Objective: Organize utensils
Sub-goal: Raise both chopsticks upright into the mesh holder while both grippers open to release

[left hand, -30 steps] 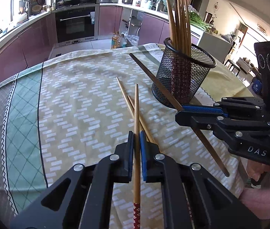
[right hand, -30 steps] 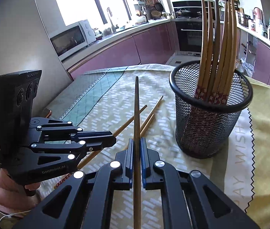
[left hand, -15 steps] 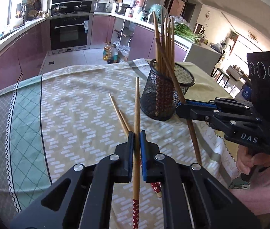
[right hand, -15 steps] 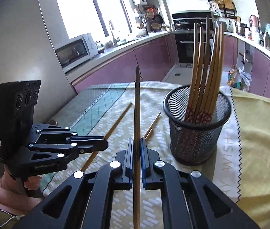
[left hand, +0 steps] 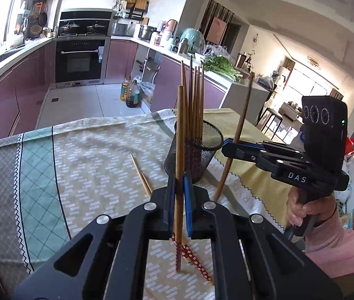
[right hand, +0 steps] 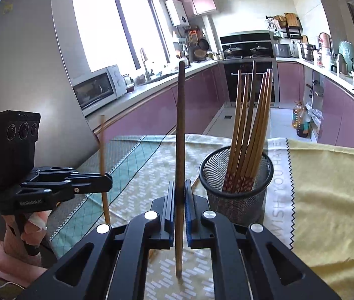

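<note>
A chopstick (left hand: 179, 150) is clamped upright in the left hand-held gripper (left hand: 179, 195), just before the mesh holder (left hand: 197, 155). A darker chopstick (right hand: 180, 150) is pinched in the right hand-held gripper (right hand: 180, 200), left of the holder. Two loose chopsticks (left hand: 142, 175), perhaps more, are left on the desk (left hand: 89, 162) beside it.

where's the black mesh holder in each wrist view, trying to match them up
Left wrist view: the mesh holder stands right of centre, partly behind the chopstick in the left gripper.
Right wrist view: the mesh holder stands right of centre on the tablecloth, just beyond the right gripper.
Shared landmark: the black built-in oven at the far counter.
</note>
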